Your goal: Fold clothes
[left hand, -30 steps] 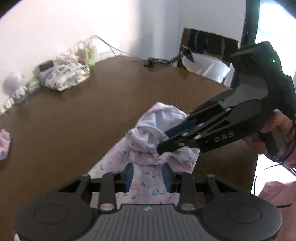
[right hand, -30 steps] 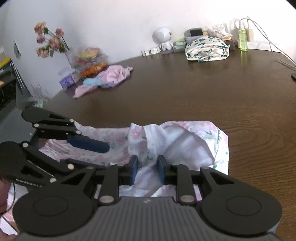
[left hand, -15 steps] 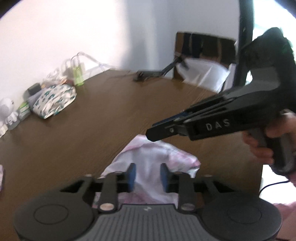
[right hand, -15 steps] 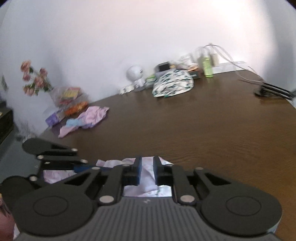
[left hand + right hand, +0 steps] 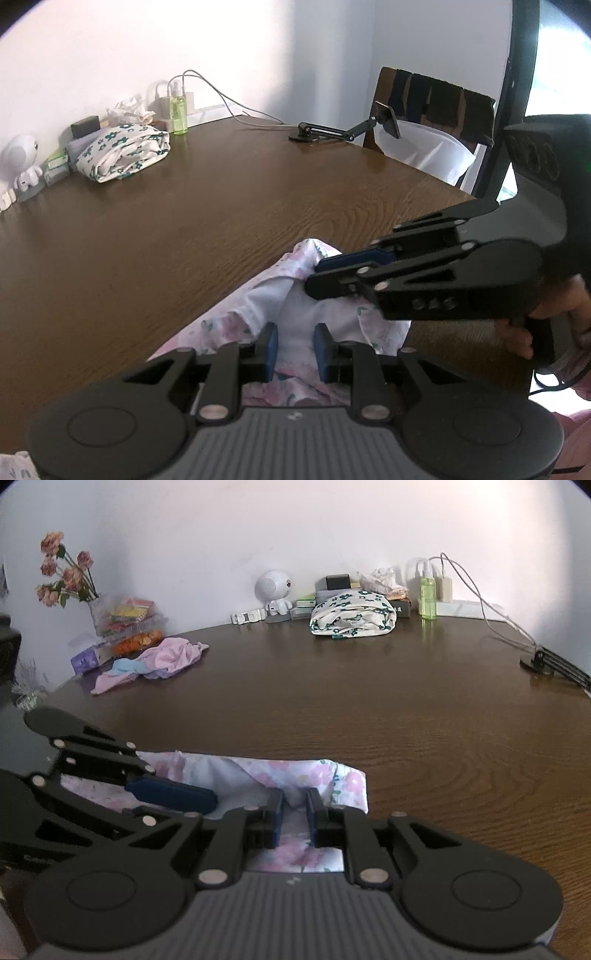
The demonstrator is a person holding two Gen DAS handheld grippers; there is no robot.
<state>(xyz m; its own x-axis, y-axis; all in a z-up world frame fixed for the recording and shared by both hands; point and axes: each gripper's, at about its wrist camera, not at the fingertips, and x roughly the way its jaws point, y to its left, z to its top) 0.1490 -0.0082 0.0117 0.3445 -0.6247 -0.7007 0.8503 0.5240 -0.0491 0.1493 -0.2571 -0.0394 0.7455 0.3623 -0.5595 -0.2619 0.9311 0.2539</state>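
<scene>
- Between the blue pads of the left tool [image 5: 295, 349], a narrow gap is kept over the pink-flowered white cotton garment [image 5: 280, 306]; no grip is seen.
- The right tool [image 5: 294, 821], its jaws having just been opening, is set narrowly around a fabric ridge.
- The garment is spread at the near edge of the dark brown wooden table [image 5: 369, 701].
- A folded green-flowered white cloth [image 5: 352, 618] is seen by the far wall.
</scene>
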